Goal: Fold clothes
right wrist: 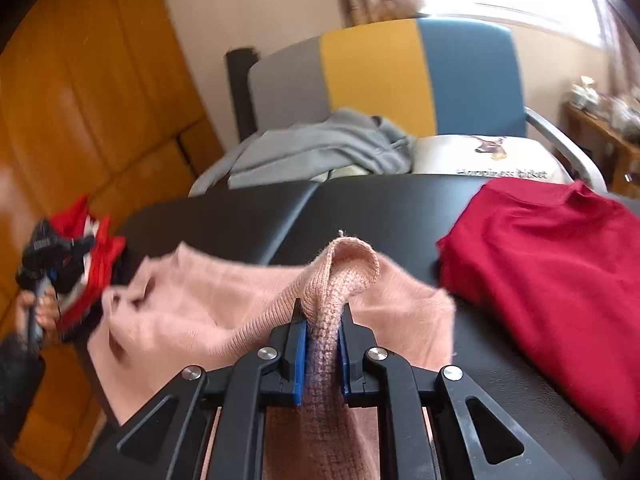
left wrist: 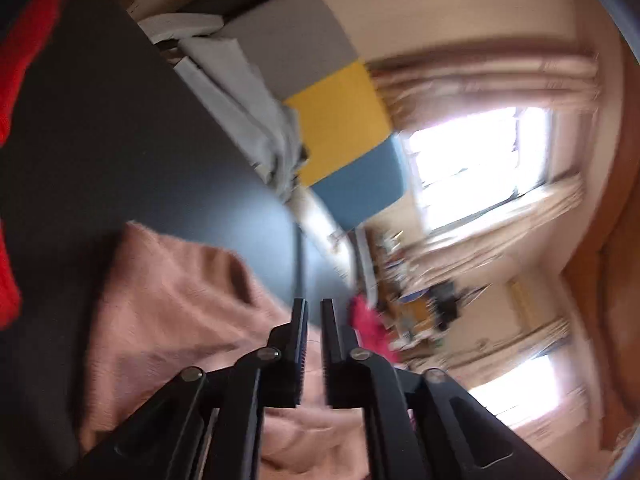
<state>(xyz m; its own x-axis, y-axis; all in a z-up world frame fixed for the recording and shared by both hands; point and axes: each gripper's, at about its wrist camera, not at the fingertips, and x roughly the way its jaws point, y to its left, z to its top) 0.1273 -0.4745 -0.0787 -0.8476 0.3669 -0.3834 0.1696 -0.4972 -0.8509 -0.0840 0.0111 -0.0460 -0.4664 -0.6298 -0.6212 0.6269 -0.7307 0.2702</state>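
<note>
From the left wrist, the view is tilted and blurred. The left gripper (left wrist: 315, 308) has its jaws drawn nearly together with a thin gap at the tips; the pink sweater (left wrist: 172, 312) lies under and left of the fingers on the black table (left wrist: 120, 140). Whether the pads pinch any cloth there, I cannot tell. A red garment (left wrist: 16, 80) sits at the table's far left edge.

From the right wrist, the right gripper (right wrist: 323, 308) is clamped on a ribbed edge of the pink sweater (right wrist: 240, 304), which loops up past the fingertips. The rest of the sweater spreads left of the gripper across the black table (right wrist: 380, 208). A folded dark red garment (right wrist: 552, 264) lies on the table right of the sweater, apart from it. At the table's left end a hand (right wrist: 40, 308) holds the other gripper.
</note>
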